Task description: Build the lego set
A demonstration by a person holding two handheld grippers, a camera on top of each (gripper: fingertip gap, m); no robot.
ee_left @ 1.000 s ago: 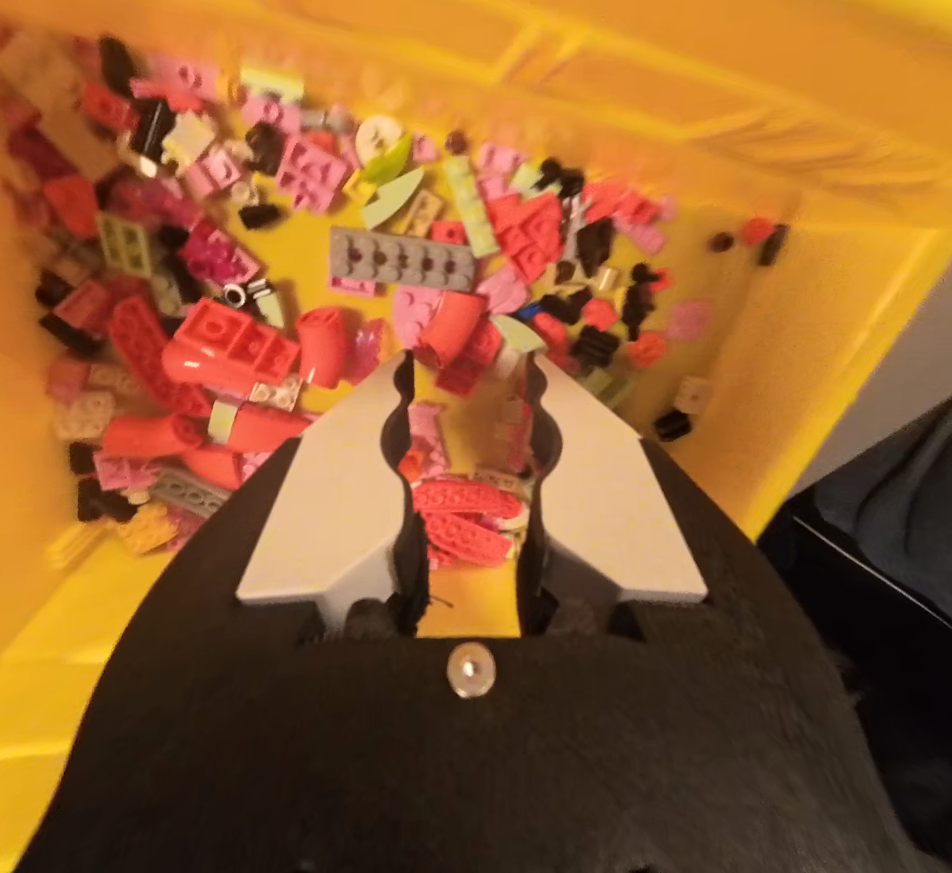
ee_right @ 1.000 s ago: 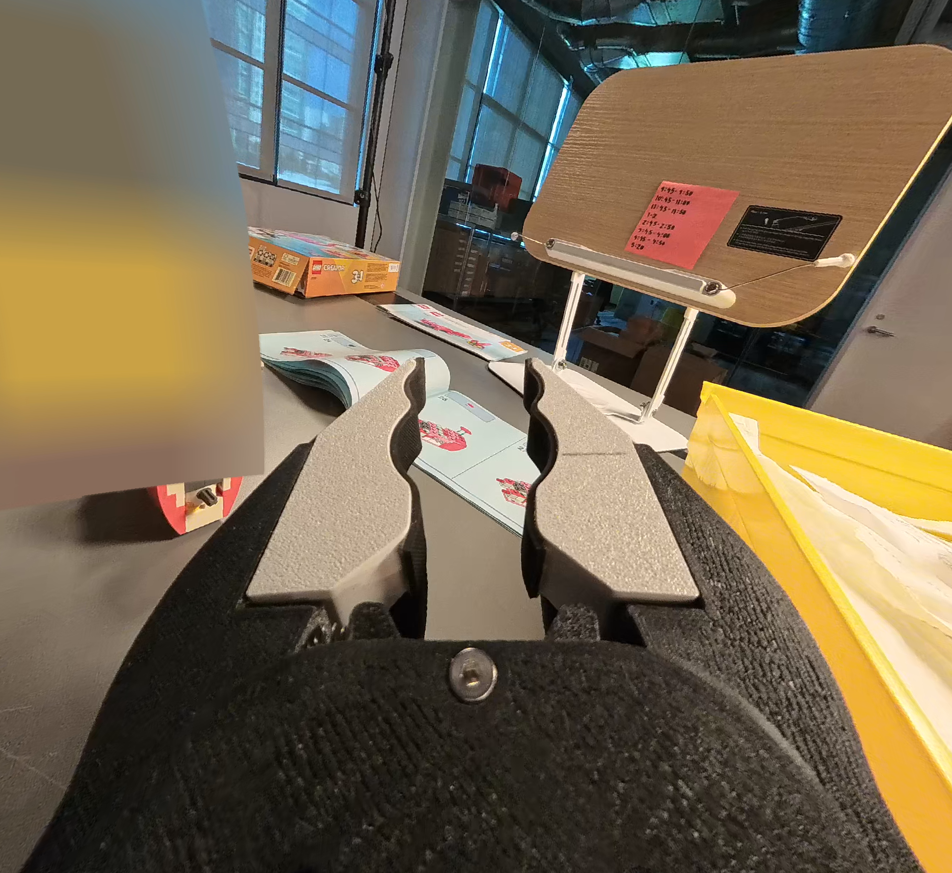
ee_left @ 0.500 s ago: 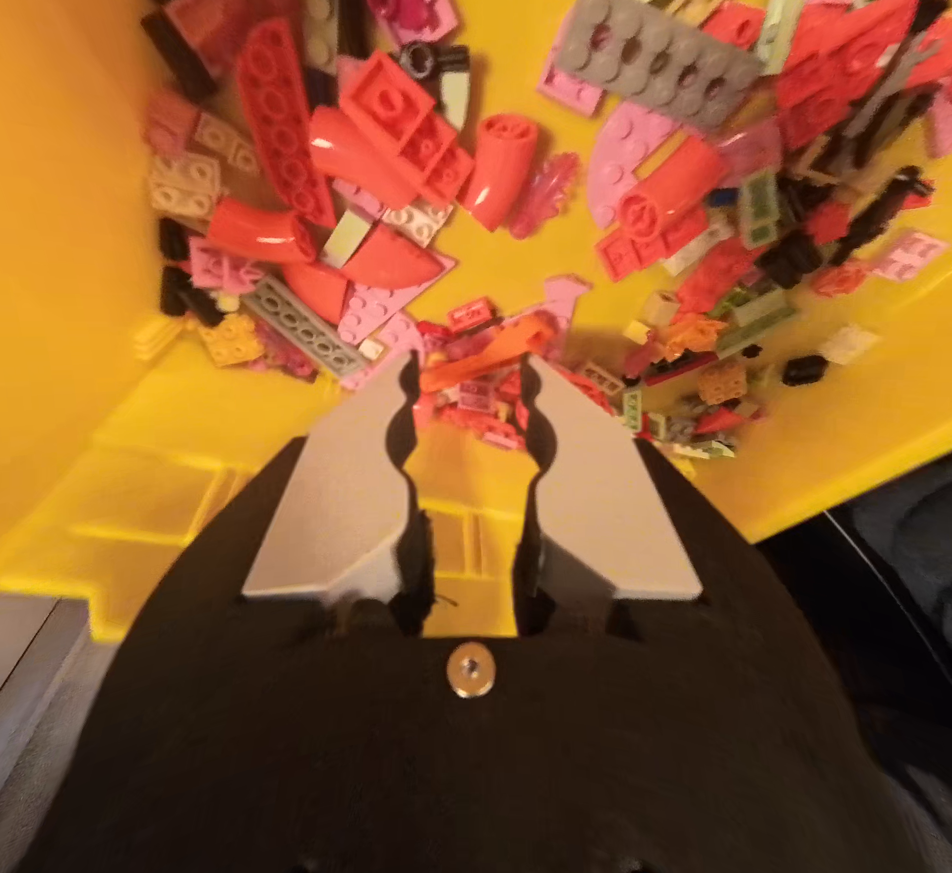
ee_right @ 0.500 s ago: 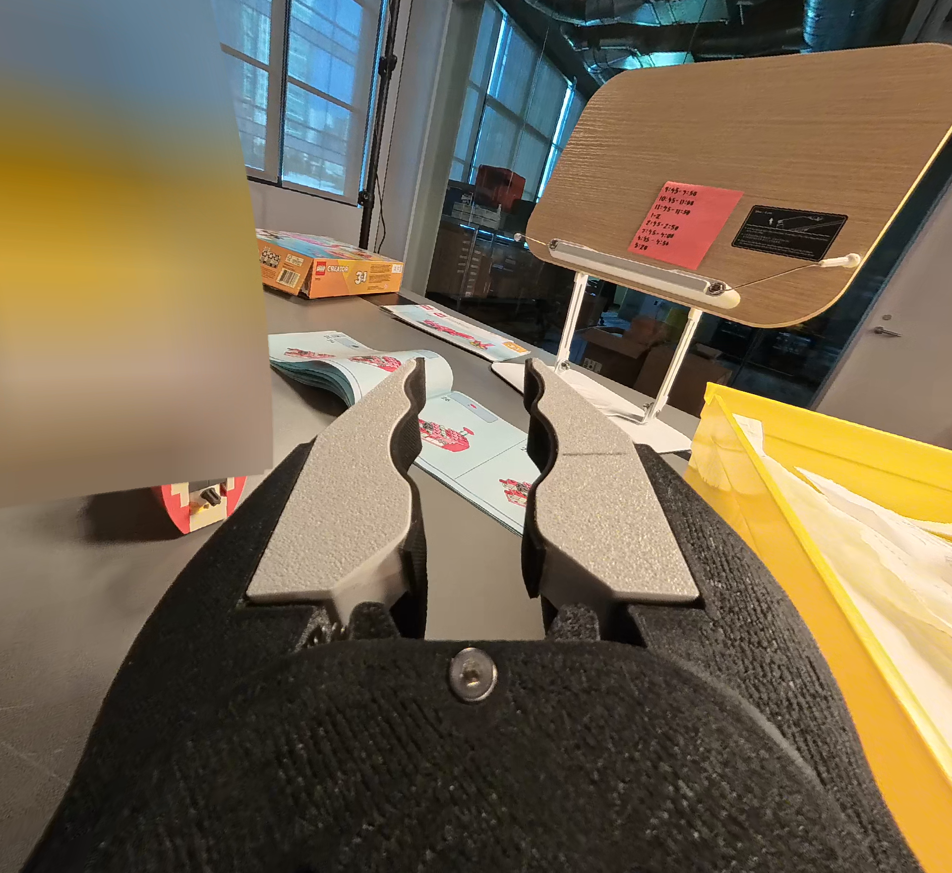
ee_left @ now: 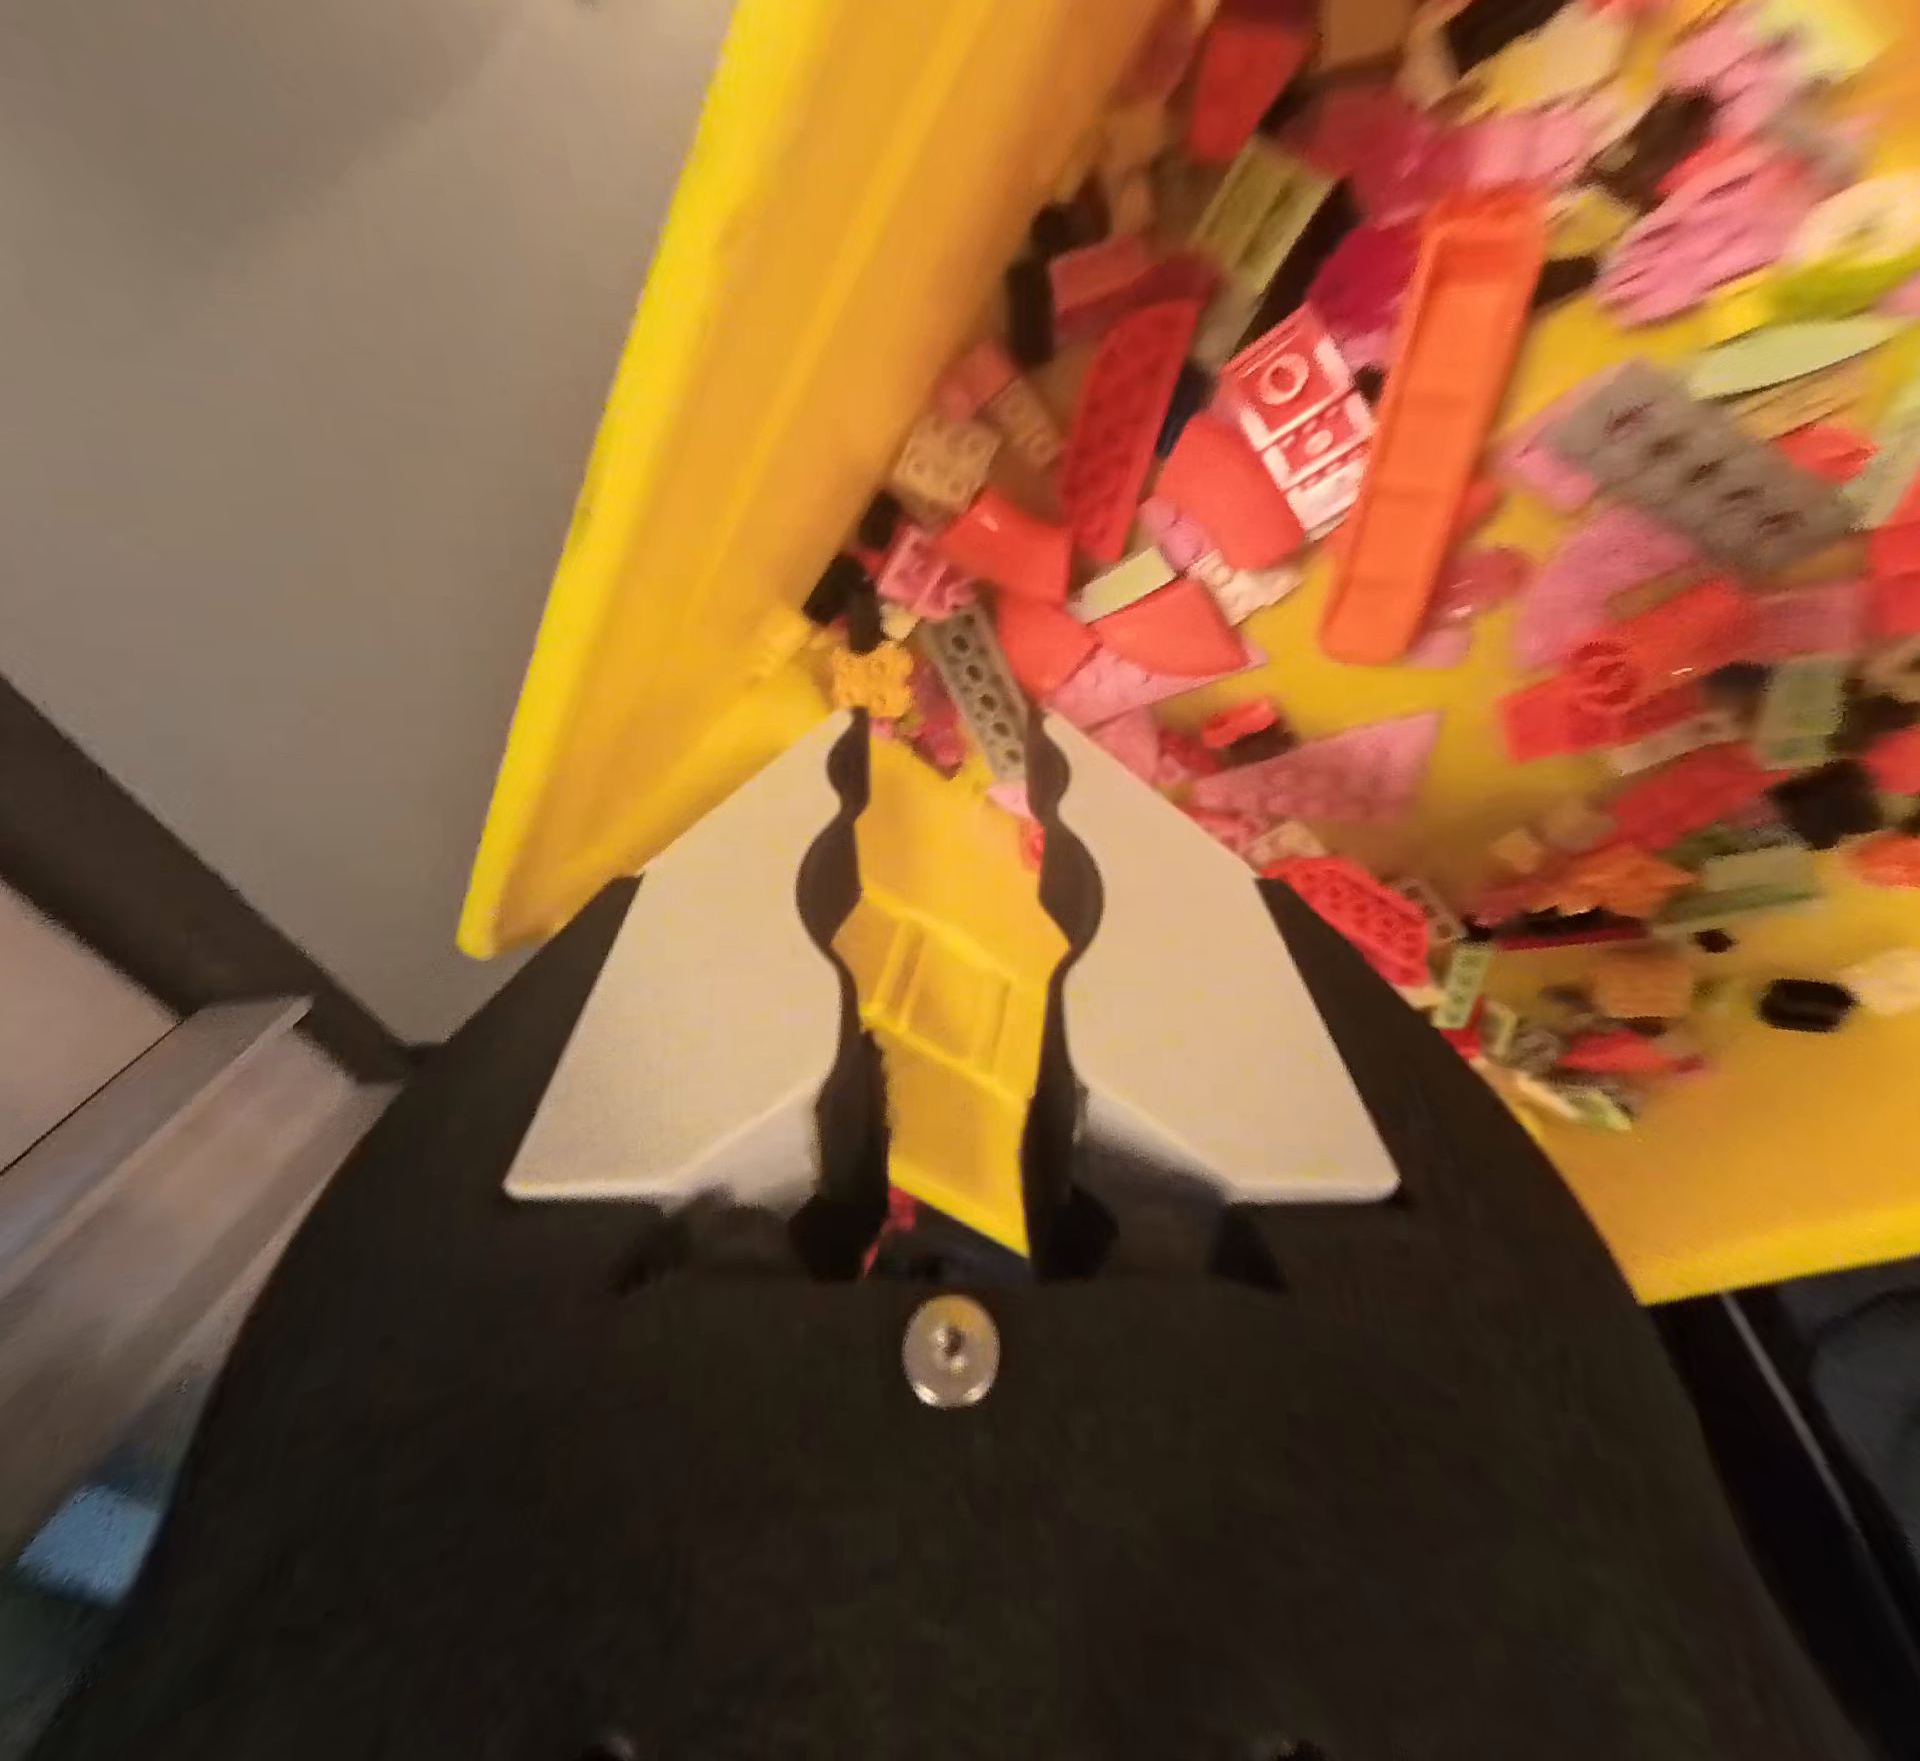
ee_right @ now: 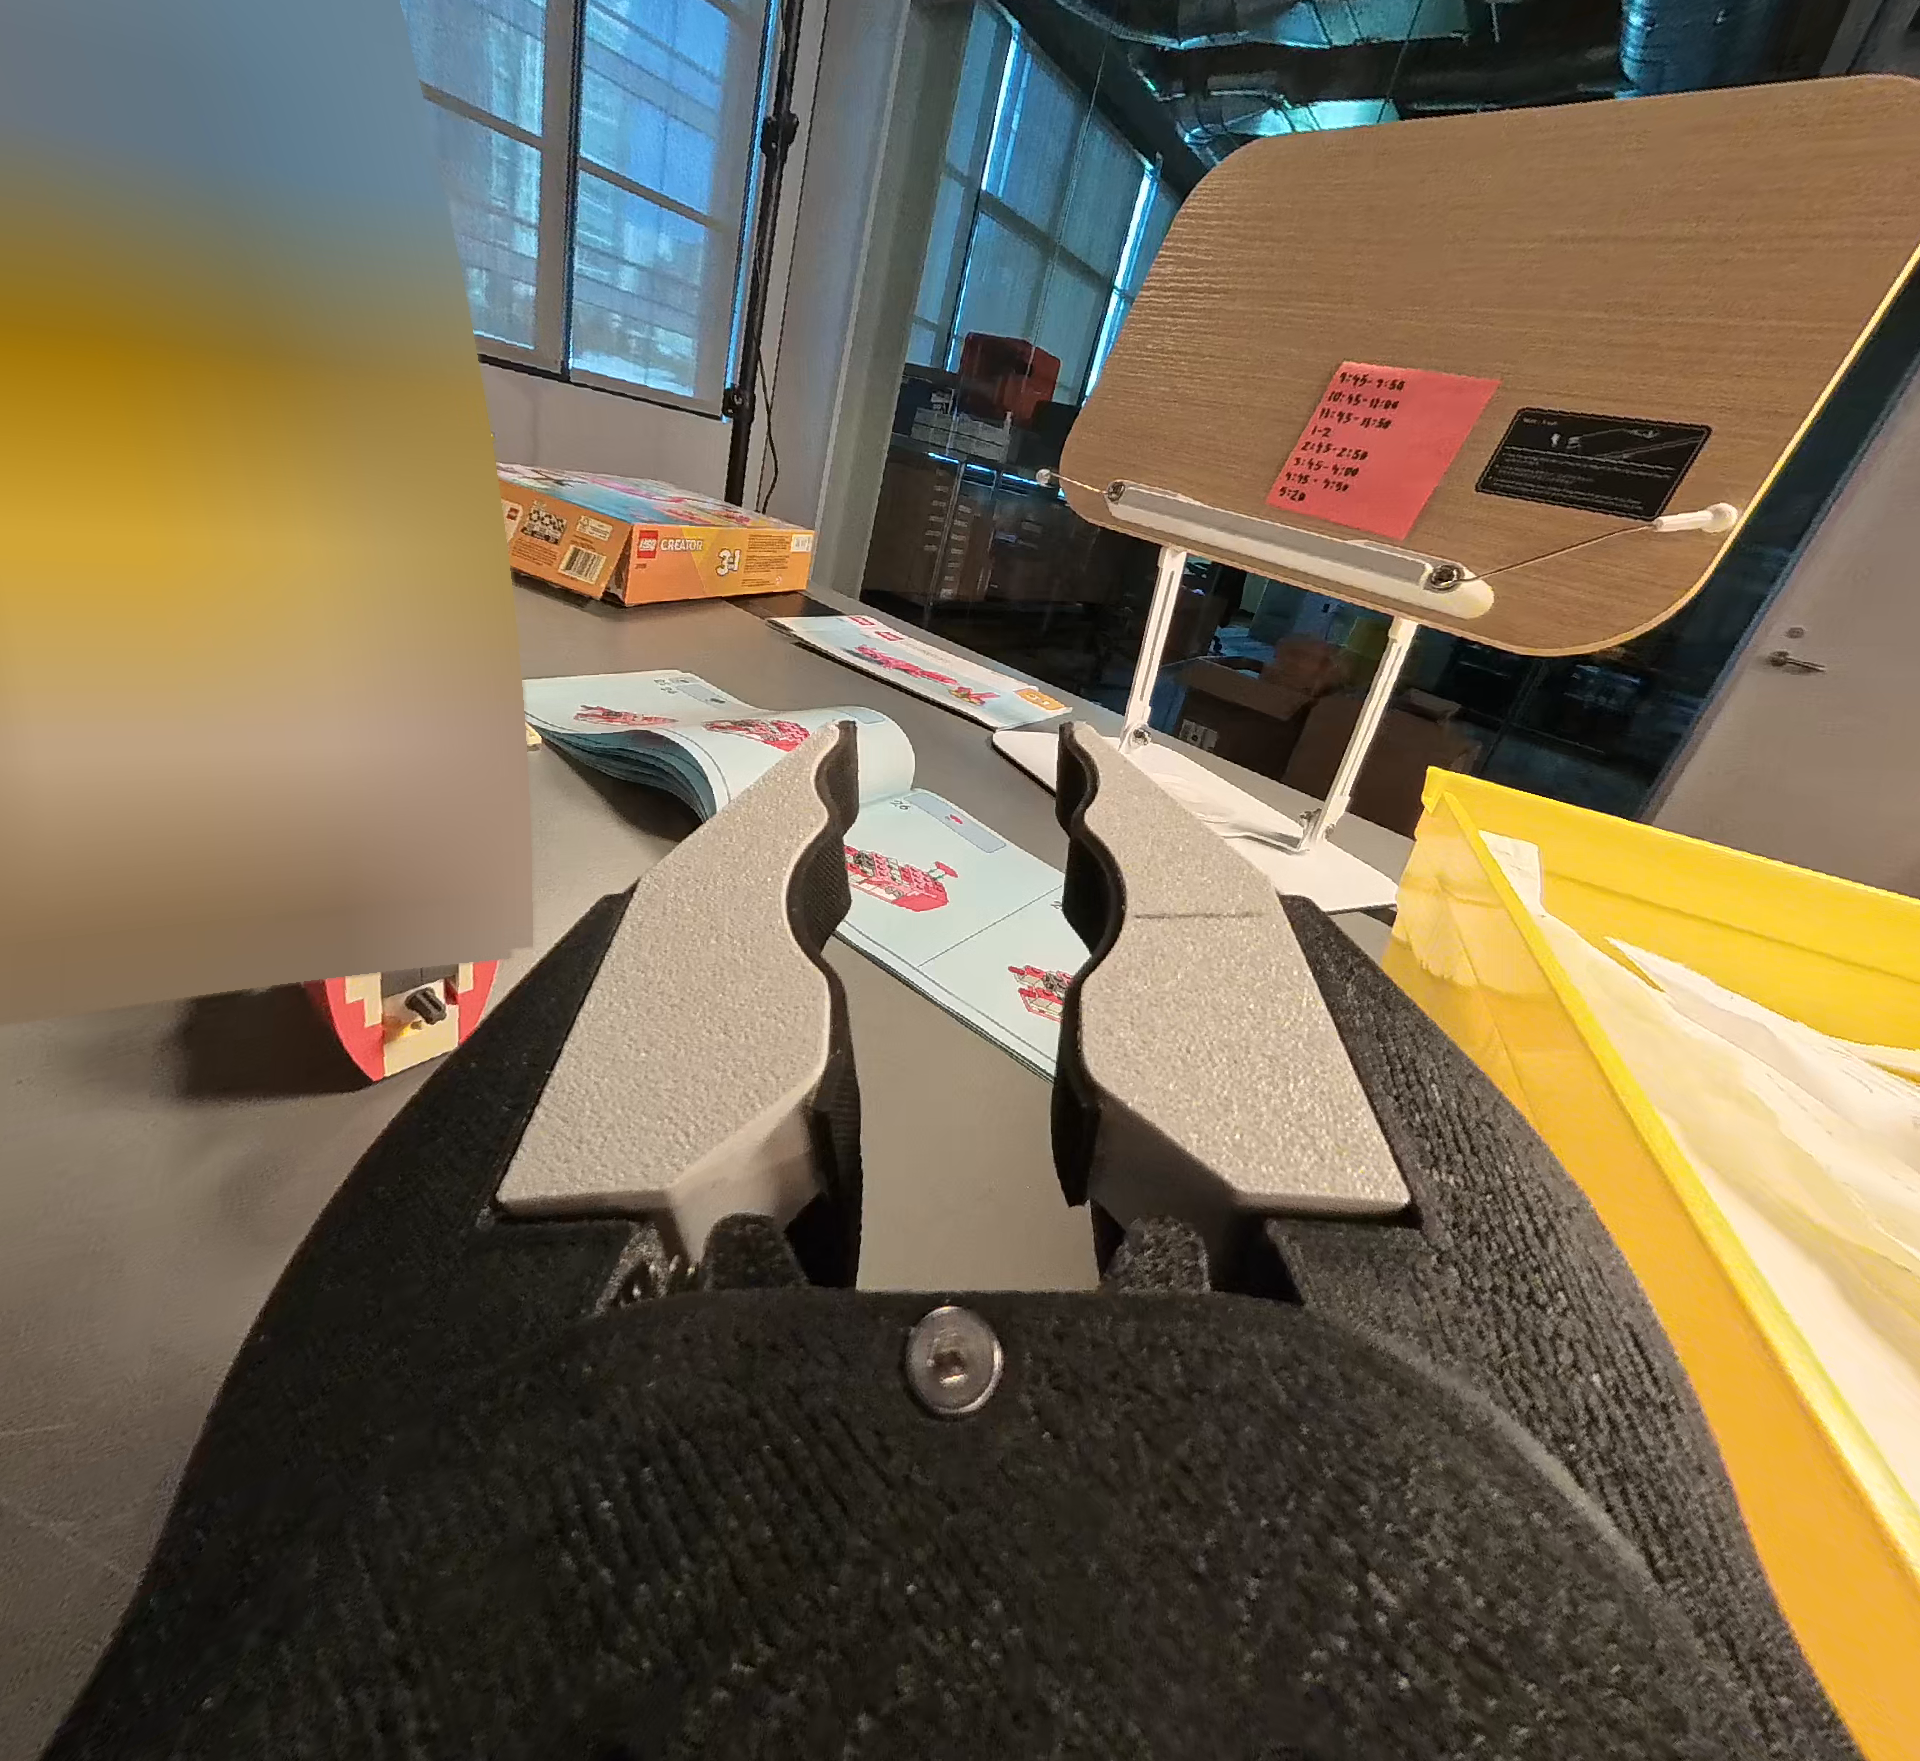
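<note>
Yellow plastic bin of studded bricks lies under the left gripper's narrow, bare fingers.

Bare grey tabletop sits right ahead of the right side, but an open booklet, a white-based stand and a yellow bin hem it in. The brick-filled bin walls off the left.

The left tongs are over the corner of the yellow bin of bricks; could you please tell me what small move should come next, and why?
Probably ease the left tongs forward toward the grey holed beam: they stand open, nothing between them but the yellow bin wall.
</note>
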